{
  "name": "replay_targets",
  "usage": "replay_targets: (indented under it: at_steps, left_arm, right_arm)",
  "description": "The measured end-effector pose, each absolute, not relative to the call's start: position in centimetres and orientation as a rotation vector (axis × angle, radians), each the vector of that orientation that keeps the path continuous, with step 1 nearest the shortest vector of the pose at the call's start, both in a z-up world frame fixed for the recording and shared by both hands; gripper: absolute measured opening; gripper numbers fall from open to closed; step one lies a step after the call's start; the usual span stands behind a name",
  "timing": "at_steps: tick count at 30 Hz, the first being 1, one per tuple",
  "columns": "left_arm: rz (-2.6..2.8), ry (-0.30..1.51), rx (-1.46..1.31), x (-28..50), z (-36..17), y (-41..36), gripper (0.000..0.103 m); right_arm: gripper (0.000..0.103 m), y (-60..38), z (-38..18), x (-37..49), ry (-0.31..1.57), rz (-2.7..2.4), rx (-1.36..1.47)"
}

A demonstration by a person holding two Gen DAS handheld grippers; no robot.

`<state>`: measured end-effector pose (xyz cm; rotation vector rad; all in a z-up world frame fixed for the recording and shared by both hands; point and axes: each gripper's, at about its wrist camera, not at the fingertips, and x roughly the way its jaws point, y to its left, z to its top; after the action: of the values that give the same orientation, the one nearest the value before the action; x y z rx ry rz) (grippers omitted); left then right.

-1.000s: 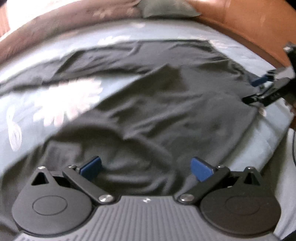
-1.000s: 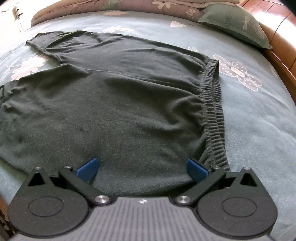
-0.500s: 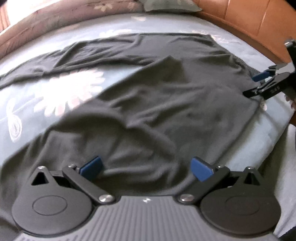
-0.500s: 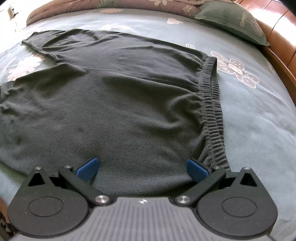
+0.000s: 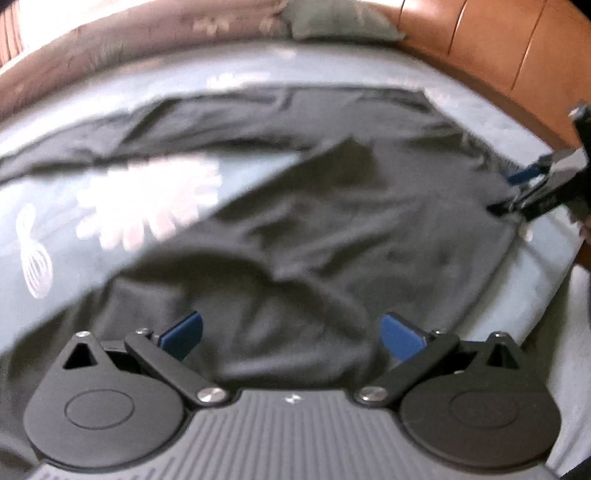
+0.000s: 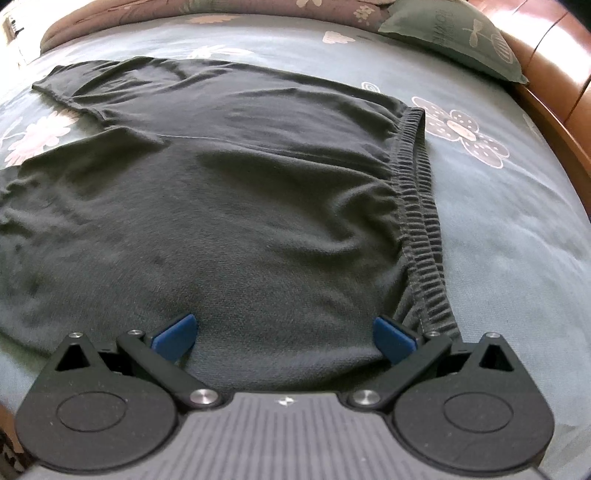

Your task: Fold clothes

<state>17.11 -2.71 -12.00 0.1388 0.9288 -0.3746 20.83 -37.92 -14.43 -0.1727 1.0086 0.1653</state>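
Observation:
Black trousers (image 6: 229,206) lie spread flat on the bed, their ribbed elastic waistband (image 6: 421,221) at the right and the legs running off to the left. My right gripper (image 6: 283,336) is open and low over the near waist corner, with cloth between its blue pads (image 6: 173,334) but not pinched. Over a wrinkled trouser leg (image 5: 295,236), my left gripper (image 5: 291,336) is open with nothing held. The left wrist view is blurred; it shows the right gripper (image 5: 532,188) at the far right edge of the garment.
The bed has a grey-blue floral sheet (image 6: 498,229). A green pillow (image 6: 454,33) and a brown quilt (image 5: 110,59) lie at the far end. A wooden headboard (image 5: 498,62) curves along the right side.
The left wrist view has shifted a little and is blurred from motion. The right gripper has hardly moved. Both grippers stay open and the trousers lie as before.

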Motion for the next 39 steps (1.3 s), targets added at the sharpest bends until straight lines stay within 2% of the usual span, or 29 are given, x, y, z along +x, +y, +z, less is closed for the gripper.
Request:
replay_targets:
  at_steps: [8,13,18,23,28,34,39]
  left_arm:
    - [-0.373,0.927,0.116,15.7,-10.8,-1.0,0.102]
    - [-0.4,0.866,0.098,16.6,-9.6,-1.9,0.102]
    - [-0.389,0.924,0.085,17.5,-11.9,-2.4,0.102]
    - [-0.407,0.847,0.147,16.4,-12.5,-2.3,0.102]
    - [-0.421,0.895,0.185,17.3,-12.1,-2.7,0.102]
    - [-0.405,0.871,0.218,18.0,-10.8,-2.9,0.101]
    - [-0.332,0.843,0.13,19.4,-9.6,-2.5,0.101]
  right_arm:
    - [0.103,-37.9,-14.4,20.9,1.013,0.151,-0.167]
    - [0.103,-37.8,-14.4,20.9,1.013,0.145,-0.164]
    - [0.103,-37.9,-14.5,20.6,1.002,0.141,-0.158]
    - [0.103,-38.0,-14.3,20.7,1.009,0.142,-0.146]
    - [0.103,-39.1,-11.4,21.4,0.975,0.226,-0.054]
    - [0.103,-43.2,-7.8,25.7,0.897,0.259,-0.008]
    - [0.103,-48.6,-8.2,32.3,0.896,0.228,0.114]
